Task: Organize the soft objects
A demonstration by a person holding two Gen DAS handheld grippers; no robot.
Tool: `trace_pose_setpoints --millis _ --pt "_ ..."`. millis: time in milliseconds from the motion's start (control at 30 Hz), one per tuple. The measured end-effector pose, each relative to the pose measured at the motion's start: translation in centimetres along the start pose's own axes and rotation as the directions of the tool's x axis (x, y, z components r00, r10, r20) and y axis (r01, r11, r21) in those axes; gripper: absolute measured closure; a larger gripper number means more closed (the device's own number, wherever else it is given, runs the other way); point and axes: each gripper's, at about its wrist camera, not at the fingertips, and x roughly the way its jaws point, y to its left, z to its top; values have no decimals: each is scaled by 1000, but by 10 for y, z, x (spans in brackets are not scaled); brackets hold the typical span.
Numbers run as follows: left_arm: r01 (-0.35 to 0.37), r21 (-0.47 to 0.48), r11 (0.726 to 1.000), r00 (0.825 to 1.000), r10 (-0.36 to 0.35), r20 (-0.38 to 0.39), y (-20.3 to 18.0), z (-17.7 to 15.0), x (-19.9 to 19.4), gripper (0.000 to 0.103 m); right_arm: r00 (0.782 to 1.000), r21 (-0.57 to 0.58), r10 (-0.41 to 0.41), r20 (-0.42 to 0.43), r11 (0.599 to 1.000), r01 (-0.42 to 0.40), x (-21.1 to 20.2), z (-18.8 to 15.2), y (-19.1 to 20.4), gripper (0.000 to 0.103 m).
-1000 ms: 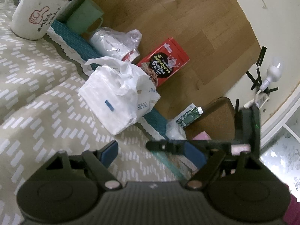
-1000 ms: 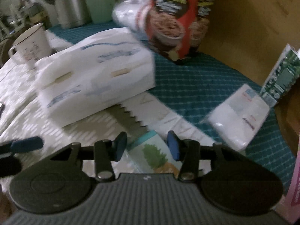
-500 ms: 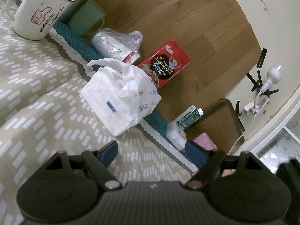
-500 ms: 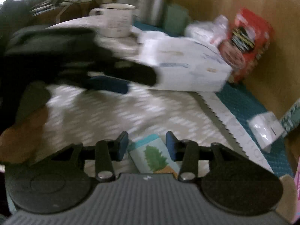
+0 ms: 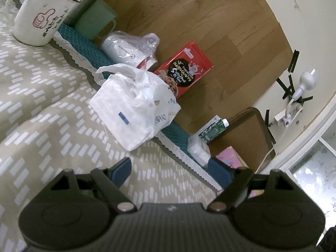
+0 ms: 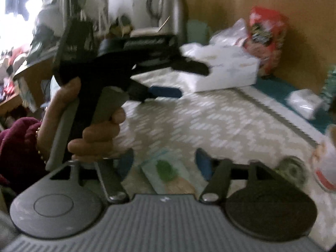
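A white tissue pack in a plastic bag lies on the patterned cloth, beyond my left gripper, which is open and empty above the cloth. It also shows in the right wrist view. A small white tissue packet lies on the teal mat near the table's edge, and it shows at the right in the right wrist view. My right gripper holds a flat packet with a green tree print between its blue pads. The left gripper shows from the side in that view.
A white mug, a green cup, a bagged white container and a red snack box stand along the wooden wall. A green carton leans by a chair. A metal flask stands behind.
The right gripper has swung left with the tree-print packet, so the left gripper and hand now fill its view. The left gripper has drifted slightly; the right gripper has left its view.
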Motion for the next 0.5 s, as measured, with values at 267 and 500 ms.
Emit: trace_pose_setpoints --millis 267,500 --pt "-26 48 999 999 27 -28 -7 -4 3 18 998 -49 -46 -33 998 44 -13 -29 -13 21" --pt "-25 84 996 996 33 -86 -19 -12 -7 18 999 75 -37 -2 996 37 -16 -37 -23 45"
